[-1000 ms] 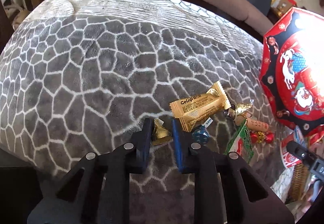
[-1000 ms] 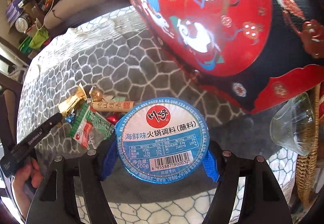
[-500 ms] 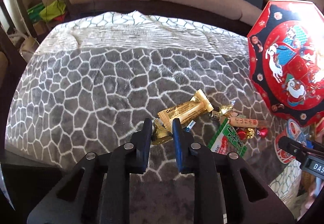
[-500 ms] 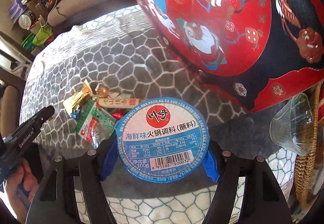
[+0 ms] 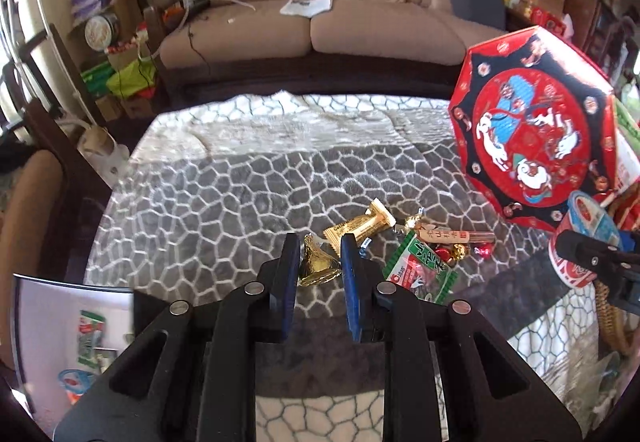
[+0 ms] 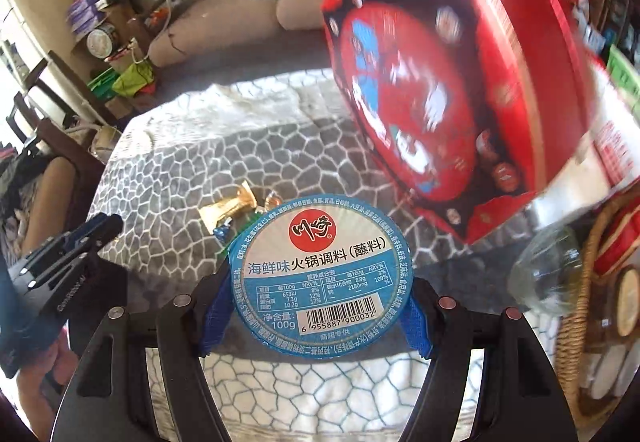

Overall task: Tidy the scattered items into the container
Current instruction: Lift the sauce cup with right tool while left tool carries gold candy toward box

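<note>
My left gripper (image 5: 319,258) is shut on a gold foil chocolate (image 5: 316,267) and holds it above the grey patterned blanket (image 5: 224,198). Beyond it lie a gold wafer bar (image 5: 360,228), a green snack packet (image 5: 420,270), a tan stick packet (image 5: 456,236) and small red foil candies (image 5: 460,251). My right gripper (image 6: 316,306) is shut on a round blue-lidded sauce tub (image 6: 320,274), also seen at the right of the left wrist view (image 5: 588,238). A red octagonal box lid (image 5: 536,146) stands tilted at the right, blurred in the right wrist view (image 6: 440,102).
A wicker basket (image 6: 592,302) and a clear glass bowl (image 6: 548,274) sit at the right. A brown sofa (image 5: 340,22) stands behind the table. A dark chair (image 5: 40,170) is at the left. The left gripper shows in the right wrist view (image 6: 64,262).
My left gripper has lifted and drawn back with the gold chocolate. My right gripper has risen with the tub, and the red lid looks farther off.
</note>
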